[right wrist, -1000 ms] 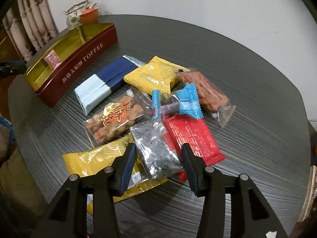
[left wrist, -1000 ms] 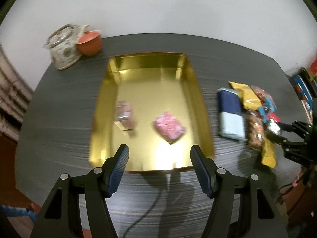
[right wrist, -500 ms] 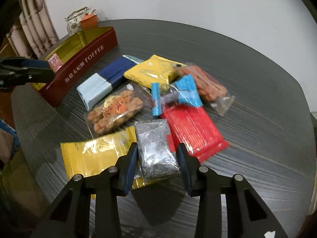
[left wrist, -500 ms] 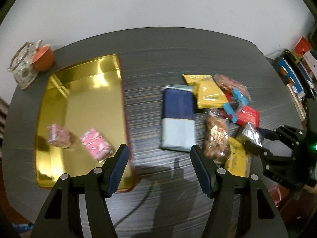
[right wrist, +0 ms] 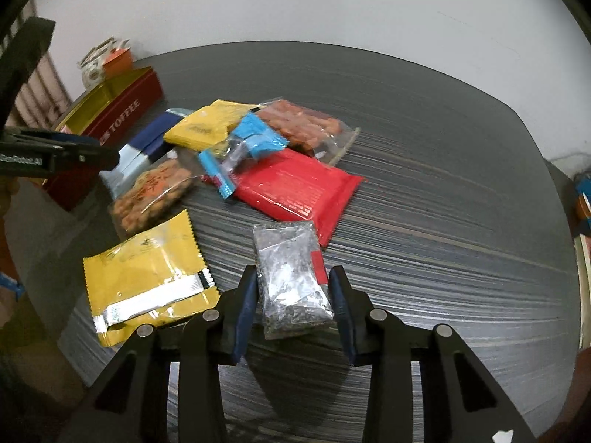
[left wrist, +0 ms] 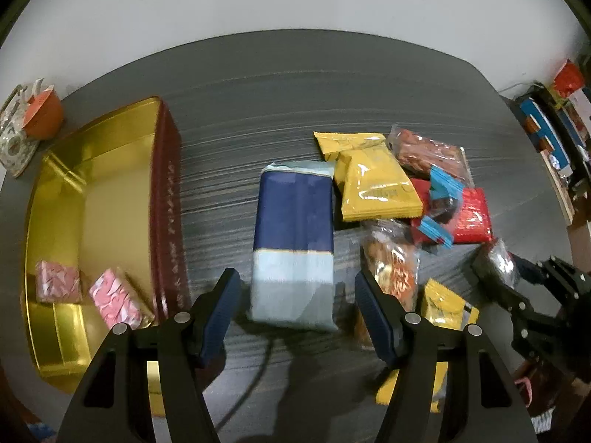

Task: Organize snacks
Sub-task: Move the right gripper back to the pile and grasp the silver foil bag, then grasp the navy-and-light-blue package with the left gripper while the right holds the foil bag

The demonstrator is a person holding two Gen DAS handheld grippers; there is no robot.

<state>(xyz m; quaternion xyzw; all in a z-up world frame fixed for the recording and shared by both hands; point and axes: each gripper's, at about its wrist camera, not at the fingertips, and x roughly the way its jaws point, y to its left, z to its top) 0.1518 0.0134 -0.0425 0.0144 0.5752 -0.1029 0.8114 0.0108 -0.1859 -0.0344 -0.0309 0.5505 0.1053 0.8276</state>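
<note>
A gold tin (left wrist: 92,192) with red sides stands at the table's left and holds two pink packets (left wrist: 118,301). To its right lies a pile of snacks. My left gripper (left wrist: 295,284) hangs open over the near end of a navy and pale-blue packet (left wrist: 293,229), touching nothing. A silver-grey packet (right wrist: 291,277) sits between the pads of my right gripper (right wrist: 293,280), which is shut on it. That packet is pulled clear of the red packet (right wrist: 295,184) and the yellow packet (right wrist: 147,277). In the left wrist view the right gripper (left wrist: 495,269) shows at the right edge with the silver packet.
The pile also holds a second yellow packet (left wrist: 373,184), a clear bag of reddish snacks (left wrist: 428,151), a bag of brown snacks (left wrist: 391,262) and a blue-ended sweet (left wrist: 441,206). A teapot and orange cup (left wrist: 40,114) stand beyond the tin. Shelves with boxes (left wrist: 554,136) border the right.
My left gripper has swung from above the tin to the right, over the navy packet. My right gripper has narrowed onto the silver packet and drawn it off the pile.
</note>
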